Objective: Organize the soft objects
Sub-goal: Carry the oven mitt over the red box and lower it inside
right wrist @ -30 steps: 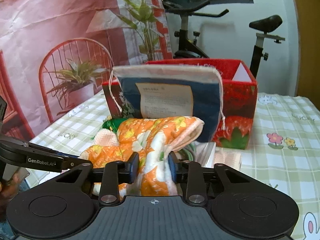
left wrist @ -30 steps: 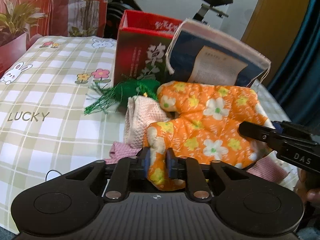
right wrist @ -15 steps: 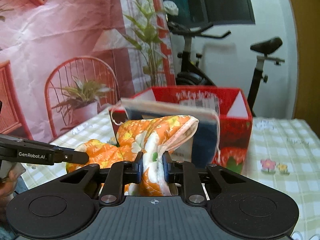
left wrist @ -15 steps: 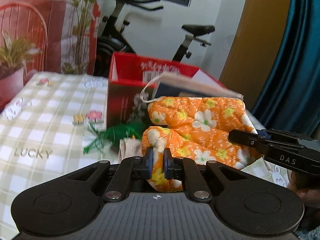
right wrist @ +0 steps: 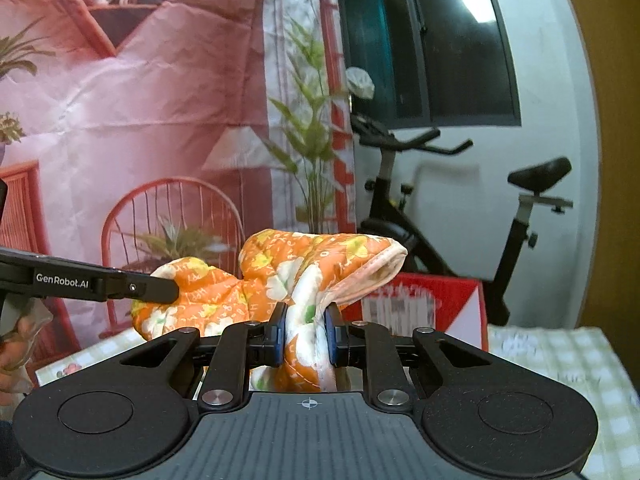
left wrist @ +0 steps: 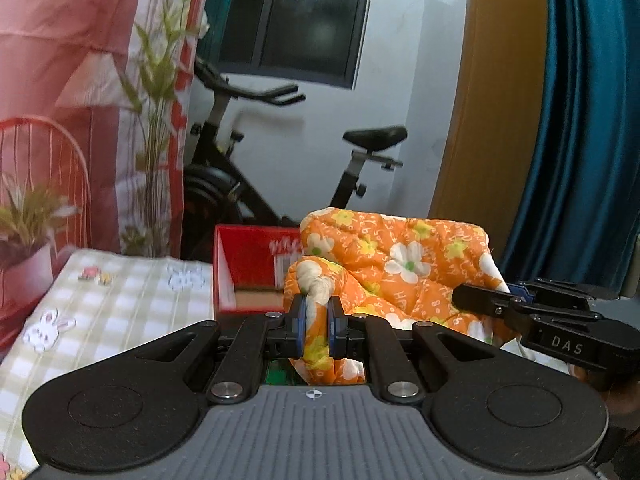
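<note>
the orange oven mitt (left wrist: 404, 264) is a quilted thing, bright orange with white and yellow flowers and small green centres, and faint pale lettering printed across the fabric. its cuff end, seen in the right wrist view (right wrist: 320, 268), gapes a little and shows a pale pink lining along the rim. it is slack and bunched, folded in on itself near both ends, and it hangs in the air between the two tools, up above the checked tablecloth (left wrist: 120, 304) and in front of the red cardboard box (left wrist: 248, 264), which stands open at the top behind it.

the left gripper (left wrist: 316, 330) is clamped on the thumb end of the mitt, blue pads pressed close with a pinch of orange cloth squeezed between them and the loose tip drooping below. the right gripper (right wrist: 306, 338) is clamped the same way on the cuff end, a thicker wad of cloth and lining between its pads. each tool shows up in the other's view as a long black finger reaching in from the side, level with the mitt and touching it. both point roughly level, tipped only a little downward, side by side with the mitt stretched loosely across them. a bit of a hand (right wrist: 16, 344) shows at the left edge of the right wrist view, wrapped round the handle of the left tool.

an exercise bike (right wrist: 460, 216) stands by the white wall behind the table, with a dark window above it, a printed pink backdrop (right wrist: 140, 120) to the left and a blue curtain (left wrist: 588, 120) at the far right.
</note>
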Demonstrator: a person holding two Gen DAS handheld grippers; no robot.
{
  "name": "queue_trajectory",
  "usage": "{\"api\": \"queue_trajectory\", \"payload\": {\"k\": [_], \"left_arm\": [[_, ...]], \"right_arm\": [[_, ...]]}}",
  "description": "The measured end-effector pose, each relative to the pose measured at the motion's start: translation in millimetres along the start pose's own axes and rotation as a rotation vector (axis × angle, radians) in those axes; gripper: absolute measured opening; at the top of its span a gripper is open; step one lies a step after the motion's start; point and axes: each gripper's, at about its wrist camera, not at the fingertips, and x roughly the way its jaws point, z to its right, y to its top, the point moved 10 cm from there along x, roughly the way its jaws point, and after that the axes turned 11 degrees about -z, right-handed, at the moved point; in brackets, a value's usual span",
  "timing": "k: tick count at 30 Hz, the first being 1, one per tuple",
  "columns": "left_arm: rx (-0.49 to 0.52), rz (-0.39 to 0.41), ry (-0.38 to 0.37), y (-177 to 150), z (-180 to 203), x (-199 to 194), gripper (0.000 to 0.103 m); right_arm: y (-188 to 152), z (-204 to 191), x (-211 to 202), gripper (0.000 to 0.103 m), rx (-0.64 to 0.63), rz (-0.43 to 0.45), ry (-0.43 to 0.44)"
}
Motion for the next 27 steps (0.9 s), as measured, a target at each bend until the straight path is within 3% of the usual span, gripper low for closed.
{"api": "queue_trajectory", "payload": {"k": [15, 27], "left_arm": [[0.01, 0.047, 0.002, 53.8, -6.5, 22.3, 0.011], [0.018, -0.003, 0.004, 87.5, -17.1, 70.5, 0.011]], "right_arm": [[60.5, 24.7, 27.5, 0.017, -0.032, 0.008, 0.013], [84.5, 57.5, 81.5, 0.017, -0.041, -0.061, 0.017]]}}
